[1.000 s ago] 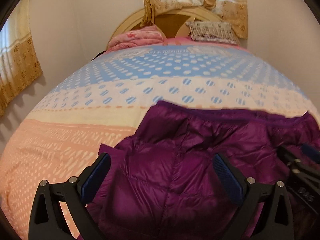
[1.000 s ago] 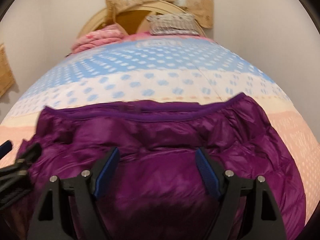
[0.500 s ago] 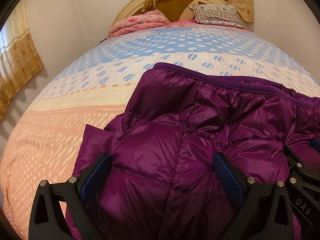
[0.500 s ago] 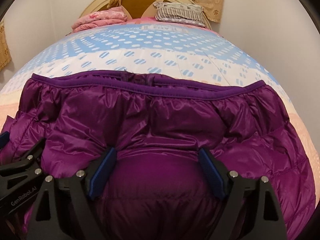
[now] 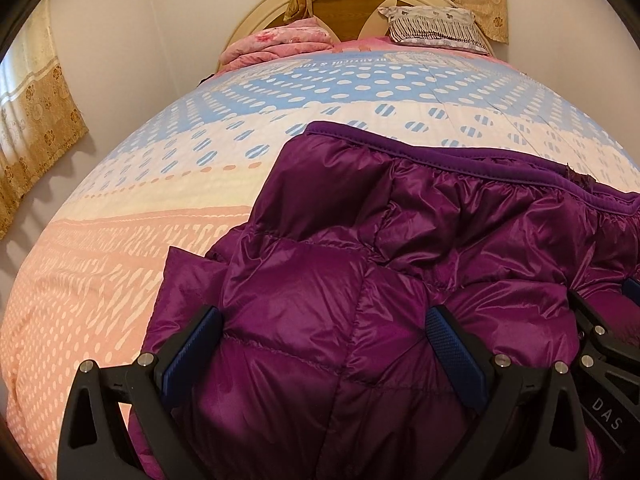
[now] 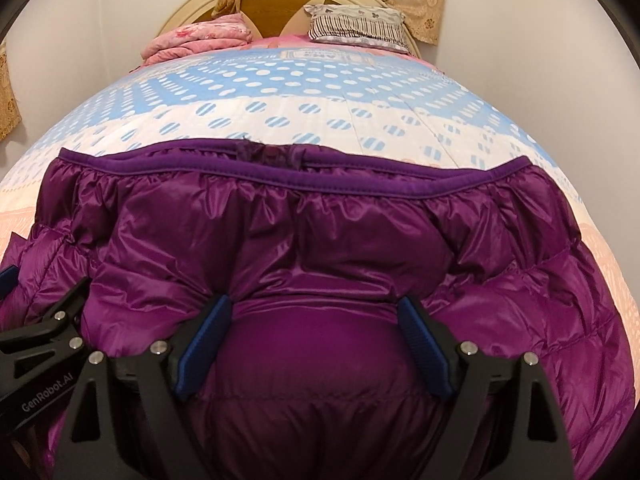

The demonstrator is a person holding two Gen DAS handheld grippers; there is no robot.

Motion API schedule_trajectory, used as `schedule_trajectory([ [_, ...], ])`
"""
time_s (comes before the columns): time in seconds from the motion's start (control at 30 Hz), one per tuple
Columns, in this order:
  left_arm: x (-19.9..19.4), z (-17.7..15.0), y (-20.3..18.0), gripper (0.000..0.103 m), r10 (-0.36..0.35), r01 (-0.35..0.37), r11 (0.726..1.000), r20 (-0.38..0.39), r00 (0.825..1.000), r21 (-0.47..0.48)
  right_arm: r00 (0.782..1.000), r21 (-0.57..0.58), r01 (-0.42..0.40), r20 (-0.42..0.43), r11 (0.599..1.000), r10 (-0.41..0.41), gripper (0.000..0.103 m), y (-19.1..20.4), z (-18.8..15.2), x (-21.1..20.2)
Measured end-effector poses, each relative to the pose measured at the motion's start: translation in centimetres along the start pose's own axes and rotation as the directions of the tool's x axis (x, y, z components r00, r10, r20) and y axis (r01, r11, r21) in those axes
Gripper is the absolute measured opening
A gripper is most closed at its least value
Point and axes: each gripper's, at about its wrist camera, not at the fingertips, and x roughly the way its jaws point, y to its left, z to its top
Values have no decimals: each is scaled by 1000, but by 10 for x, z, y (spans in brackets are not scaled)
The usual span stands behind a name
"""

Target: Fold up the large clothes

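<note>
Lying between both spread, released pairs of ribbed blue fingers (image 5: pixel 454 350) (image 6: pixel 202 346): glossy quilted purple puffer jacket (image 6: pixel 320 240), on dotted bed quilt (image 5: pixel 280 120).

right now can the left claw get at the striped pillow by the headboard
Probably not. The left claw sits open low over the purple down jacket, and the striped pillow lies at the far end of the bed, with the whole quilt between.

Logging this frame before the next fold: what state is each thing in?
purple down jacket: lying on the bed, puffy, rumpled, elastic hem toward the headboard.
left gripper: open, jaws straddling jacket fabric.
right gripper: open, jaws straddling a padded bulge.
bedspread: spread flat.
pink quilt: folded by the headboard.
</note>
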Motion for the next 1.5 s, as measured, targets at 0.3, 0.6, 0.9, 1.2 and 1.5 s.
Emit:
schedule_trajectory([
  [0.3,-78,-55,78,102,7,0,996,89,996,-88,996,-29,9,87,1000,-6,93,-8,-46,-80],
  [0.6,-55,-89,88,95,-101,98,976,-6,995,-196,998,-56,52,37,997,-50,99,-2,-62,-53],
  [0.9,-67,-102,87,54,-211,214,956,36,977,-201,996,-66,38,83,997,-33,100,-5,-94,-101],
  [1.2,-81,-95,87,9,-198,209,966,83,977,-151,999,-73,49,24,996,-48,103,2,-99,-81],
  [1.5,-116,-103,119,6,-188,209,962,129,974,-177,997,-48,54,54,997,-52,103,31,-111,-93],
])
